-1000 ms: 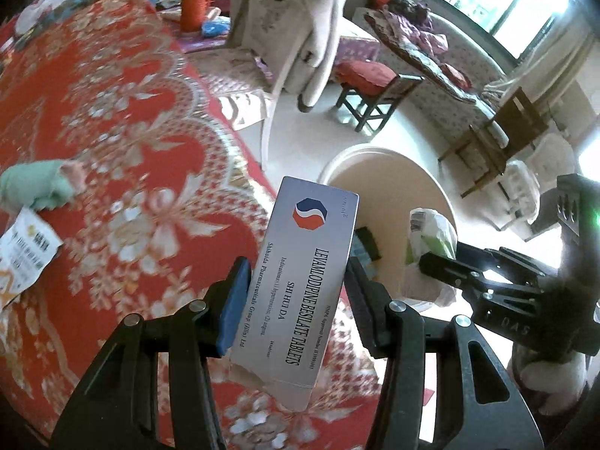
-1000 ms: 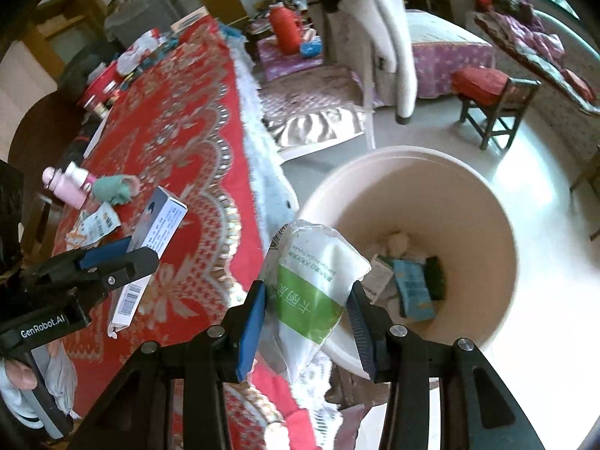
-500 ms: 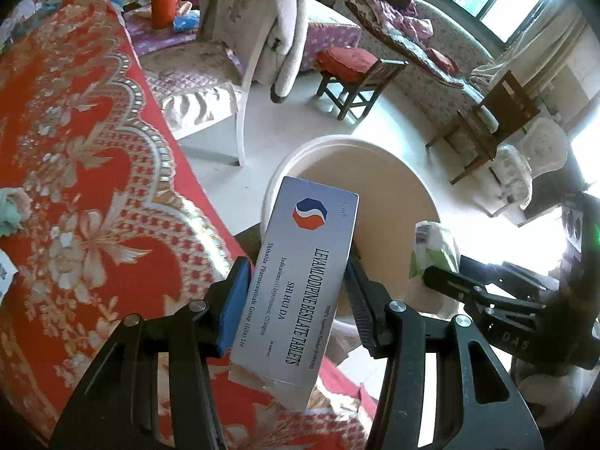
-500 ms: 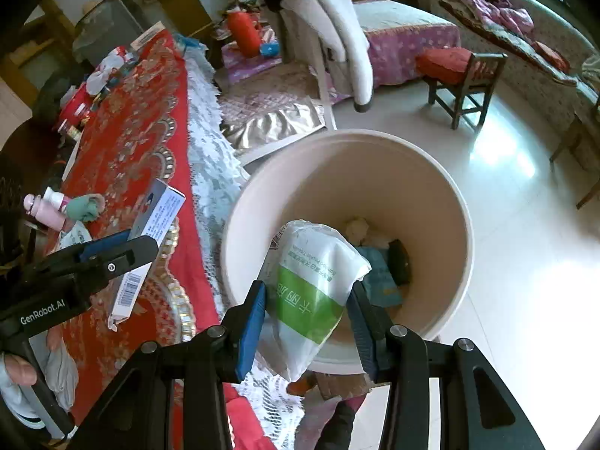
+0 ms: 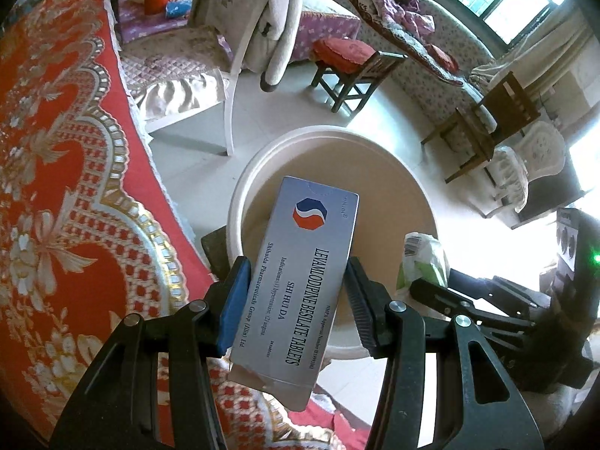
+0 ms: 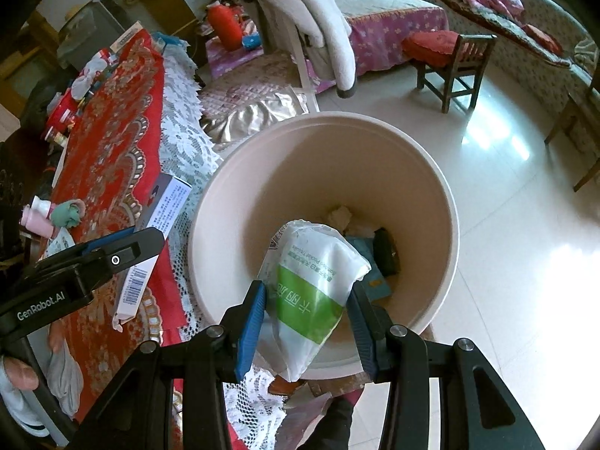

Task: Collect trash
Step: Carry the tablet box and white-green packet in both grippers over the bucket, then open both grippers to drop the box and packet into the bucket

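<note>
Right hand-held gripper (image 6: 305, 311) pinching the white-and-green plastic tissue pack (image 6: 313, 285) hangs right over the round beige plastic bin (image 6: 240, 172); left hand-held gripper (image 5: 296, 300) clamps the long grey cardboard tablet box (image 5: 300, 281) near its rim.

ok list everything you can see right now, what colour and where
bin: 1, cream, on the floor beside the table, some trash at its bottom
medicine box: 1, silver, clamped in the left tool over the bin's near edge
tissue pack: 1, white and green, clamped in the right tool above the bin
tablecloth: 1, red with gold pattern, on the table
lace trim: 1, white, at the tablecloth's edge
stool: 1, dark wood with red cushion, on the floor behind
flask: 1, red, far back
left tool: 1, black, blue pad
right tool: 1, black, blue pad
</note>
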A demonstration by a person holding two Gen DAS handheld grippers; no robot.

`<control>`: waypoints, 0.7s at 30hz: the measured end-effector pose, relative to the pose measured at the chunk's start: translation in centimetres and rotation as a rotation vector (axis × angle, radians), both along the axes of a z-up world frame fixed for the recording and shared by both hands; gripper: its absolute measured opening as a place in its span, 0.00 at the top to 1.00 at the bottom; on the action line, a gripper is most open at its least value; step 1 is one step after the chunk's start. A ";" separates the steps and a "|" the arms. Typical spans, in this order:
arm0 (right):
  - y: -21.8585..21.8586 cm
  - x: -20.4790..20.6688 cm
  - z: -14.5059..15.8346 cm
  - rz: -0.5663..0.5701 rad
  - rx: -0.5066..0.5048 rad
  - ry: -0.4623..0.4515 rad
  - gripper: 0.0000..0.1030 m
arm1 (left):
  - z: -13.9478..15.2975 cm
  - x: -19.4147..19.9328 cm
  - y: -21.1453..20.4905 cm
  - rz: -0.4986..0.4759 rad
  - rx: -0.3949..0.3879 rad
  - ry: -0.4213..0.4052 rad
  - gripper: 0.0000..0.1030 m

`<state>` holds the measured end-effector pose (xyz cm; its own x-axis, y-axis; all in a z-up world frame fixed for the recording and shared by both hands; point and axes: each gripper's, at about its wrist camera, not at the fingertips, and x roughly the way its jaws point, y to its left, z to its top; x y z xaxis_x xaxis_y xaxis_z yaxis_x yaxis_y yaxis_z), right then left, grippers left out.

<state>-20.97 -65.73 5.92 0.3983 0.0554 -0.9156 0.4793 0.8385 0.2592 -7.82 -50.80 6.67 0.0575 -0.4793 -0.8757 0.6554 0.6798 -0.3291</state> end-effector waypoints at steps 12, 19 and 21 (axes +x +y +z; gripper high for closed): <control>-0.8 0.4 -1.1 -0.002 0.011 0.033 0.55 | -1.0 -0.1 -0.7 0.038 -0.026 0.072 0.52; -1.2 0.0 -1.3 -0.024 0.017 0.040 0.33 | -0.9 0.2 -0.7 0.044 -0.086 0.132 0.49; -1.3 -0.1 -1.2 -0.029 0.021 0.035 0.32 | -0.7 0.2 -0.5 0.048 -0.095 0.134 0.42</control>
<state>-21.11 -67.03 4.73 0.3677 0.0638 -0.9278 0.5122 0.8188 0.2593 -7.60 -51.34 5.95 -0.0324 -0.5596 -0.8281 0.5686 0.6711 -0.4757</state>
